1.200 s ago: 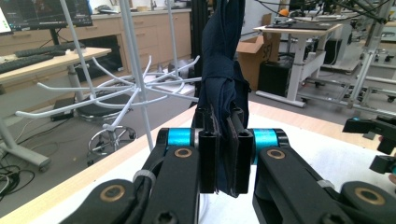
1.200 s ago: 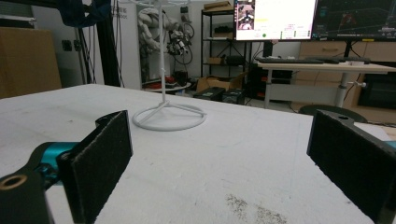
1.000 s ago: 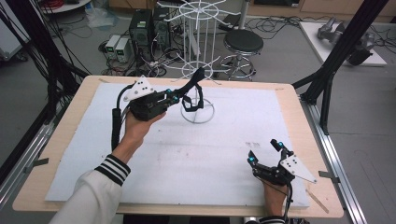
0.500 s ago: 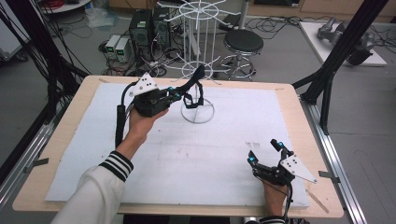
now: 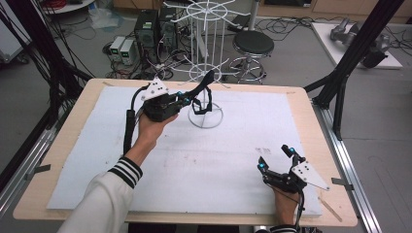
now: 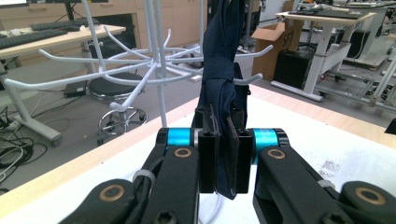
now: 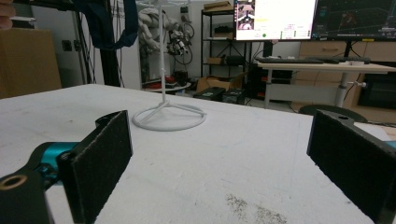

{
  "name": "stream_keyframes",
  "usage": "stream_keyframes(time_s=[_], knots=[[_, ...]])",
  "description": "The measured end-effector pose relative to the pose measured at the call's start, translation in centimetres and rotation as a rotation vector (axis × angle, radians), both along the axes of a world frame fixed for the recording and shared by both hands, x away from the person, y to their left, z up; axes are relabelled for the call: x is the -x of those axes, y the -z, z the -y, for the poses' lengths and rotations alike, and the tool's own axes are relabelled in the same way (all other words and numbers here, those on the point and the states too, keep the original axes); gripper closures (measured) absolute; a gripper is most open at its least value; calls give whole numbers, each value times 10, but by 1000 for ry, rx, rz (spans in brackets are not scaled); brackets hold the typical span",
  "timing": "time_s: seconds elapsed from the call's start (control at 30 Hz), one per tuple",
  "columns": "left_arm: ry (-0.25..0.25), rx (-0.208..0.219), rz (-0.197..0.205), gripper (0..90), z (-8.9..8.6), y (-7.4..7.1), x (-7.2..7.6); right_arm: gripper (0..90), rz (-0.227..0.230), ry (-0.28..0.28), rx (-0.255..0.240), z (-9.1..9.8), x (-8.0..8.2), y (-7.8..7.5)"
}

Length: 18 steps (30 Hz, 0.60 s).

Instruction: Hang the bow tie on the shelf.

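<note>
My left gripper (image 5: 190,100) hovers above the far middle of the white mat, shut on a dark blue piece of cloth (image 5: 204,86). In the left gripper view the pads (image 6: 208,140) pinch the lower end of the cloth (image 6: 218,70), which rises up in front of the white wire rack (image 6: 159,70). The rack (image 5: 206,29) stands on a ring base (image 5: 206,119), and the cloth's top end lies close against its lower prongs. My right gripper (image 5: 277,159) rests on the mat at the near right, open, with nothing between its pads (image 7: 100,158).
The white mat (image 5: 228,160) covers a wooden table (image 5: 63,191). Behind the table stand a black stool (image 5: 252,46), computer boxes (image 5: 145,31) and floor cables. Black frame legs (image 5: 340,92) rise at the right edge. The rack's base (image 7: 169,119) lies ahead of the right gripper.
My left gripper has shifted slightly toward the rack with the cloth still pinched. The right gripper has stayed put.
</note>
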<state>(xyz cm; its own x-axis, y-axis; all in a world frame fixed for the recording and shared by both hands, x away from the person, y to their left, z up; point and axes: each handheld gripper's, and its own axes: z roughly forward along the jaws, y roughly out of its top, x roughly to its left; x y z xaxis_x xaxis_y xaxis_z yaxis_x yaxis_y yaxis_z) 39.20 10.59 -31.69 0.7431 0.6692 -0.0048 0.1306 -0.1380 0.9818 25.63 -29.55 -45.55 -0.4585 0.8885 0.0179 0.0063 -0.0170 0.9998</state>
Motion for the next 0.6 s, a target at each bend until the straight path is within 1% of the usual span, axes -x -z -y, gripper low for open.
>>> stream_keyframes(time_s=[0.27,0.43,0.53,0.6], knots=[[-6,5,-10,842,0,5,-2,58,3,1,3,0,0,0],[-2,-4,-11,831,0,6,-1,57,2,1,3,0,0,0],[3,-1,-18,827,-2,8,-1,57,4,0,4,0,0,0],[10,-2,-23,805,-3,9,-2,58,2,-1,2,0,0,0]])
